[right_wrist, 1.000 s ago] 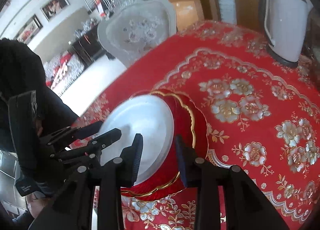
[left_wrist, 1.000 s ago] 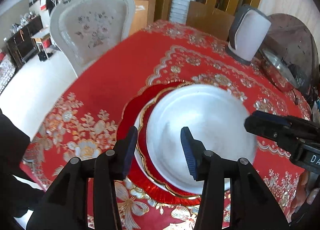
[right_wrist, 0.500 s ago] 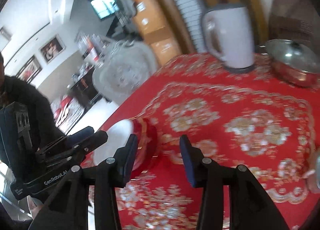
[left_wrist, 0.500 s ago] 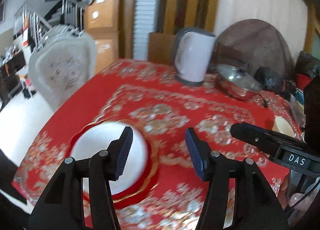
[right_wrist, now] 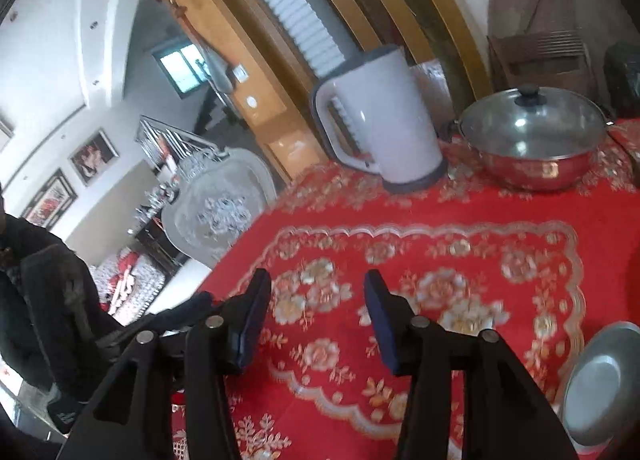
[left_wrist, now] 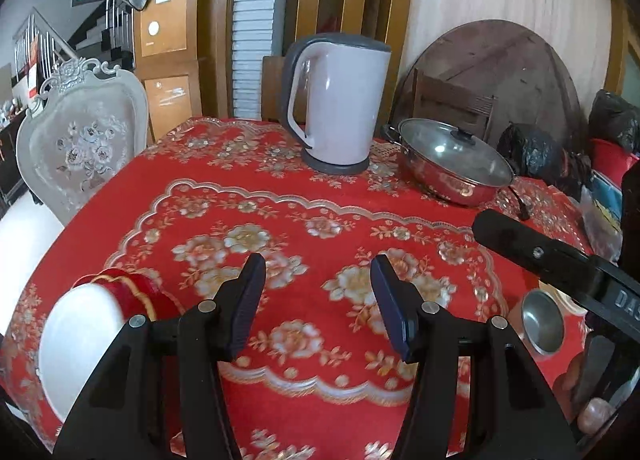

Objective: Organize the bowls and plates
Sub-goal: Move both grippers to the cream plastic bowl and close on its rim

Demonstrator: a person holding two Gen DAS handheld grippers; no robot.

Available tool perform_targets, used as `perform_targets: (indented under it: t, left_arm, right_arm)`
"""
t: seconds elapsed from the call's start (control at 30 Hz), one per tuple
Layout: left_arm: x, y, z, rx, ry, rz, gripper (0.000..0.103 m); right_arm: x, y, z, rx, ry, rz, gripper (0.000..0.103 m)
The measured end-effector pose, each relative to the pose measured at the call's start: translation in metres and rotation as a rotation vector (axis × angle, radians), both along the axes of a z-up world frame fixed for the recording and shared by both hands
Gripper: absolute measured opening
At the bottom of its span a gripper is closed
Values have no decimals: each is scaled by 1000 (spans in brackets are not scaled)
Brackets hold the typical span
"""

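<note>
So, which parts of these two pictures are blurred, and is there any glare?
Left wrist view: white plate smeared, kettle sharp, a highlight on the pot lid. Right wrist view: tablecloth motion-blurred, bright spots on that lid.

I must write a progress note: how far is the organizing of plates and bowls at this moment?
Done: a white plate sits stacked on the red plate at the table's left edge. In hand: nothing; the left gripper and right gripper are both open and empty. Left: a metal bowl on the right side is not yet stacked.
</note>
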State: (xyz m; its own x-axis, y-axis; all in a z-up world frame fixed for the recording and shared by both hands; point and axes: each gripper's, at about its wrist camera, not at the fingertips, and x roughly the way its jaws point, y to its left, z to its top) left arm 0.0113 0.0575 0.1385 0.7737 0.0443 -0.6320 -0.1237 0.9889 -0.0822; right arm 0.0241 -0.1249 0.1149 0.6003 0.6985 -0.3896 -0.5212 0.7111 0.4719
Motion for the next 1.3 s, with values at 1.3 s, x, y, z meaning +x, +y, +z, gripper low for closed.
perform_targets:
  t: [1.3]
  left_arm:
    - [155, -306, -26, 27, 435, -542, 55]
  right_arm:
    - [-18, -339, -49, 2, 582, -704, 61]
